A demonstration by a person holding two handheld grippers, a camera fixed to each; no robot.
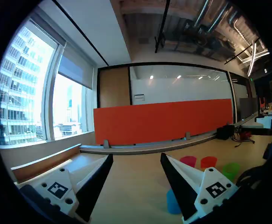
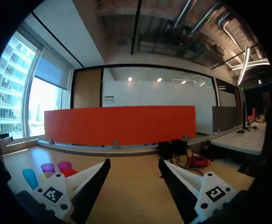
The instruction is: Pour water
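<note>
On the tabletop (image 1: 136,190): small coloured cups stand in a loose cluster on pale wood. They sit low and to the right in the left gripper view, and low and to the left in the right gripper view.
Left tool (image 1: 136,154): my fingers are spread wide with nothing between them, clear of every cup.
Right tool (image 2: 134,159): spread the same way and empty.
Nearest cup: the blue cup (image 1: 171,201), just beside my left tool and partly hidden behind one finger.
Farther cups: the pink cup (image 1: 188,161), orange cup (image 1: 208,162) and green cup (image 1: 231,170) stand close together. A purple cup (image 2: 48,168) is next to them.
Look: plain tumblers with no handles, upright, mouths open and widening slightly toward the rim. They look like translucent plastic.
Contents: I cannot tell whether any of them holds water.
Handling: I judge them light and thin-walled, smooth enough to slip and likely to flex if squeezed hard.
Where to hold: across the middle of the wall, below the rim, with a gentle pinch and the cup kept upright until I tip it.
Behind: an orange partition (image 1: 162,119) runs along the far edge.
</note>
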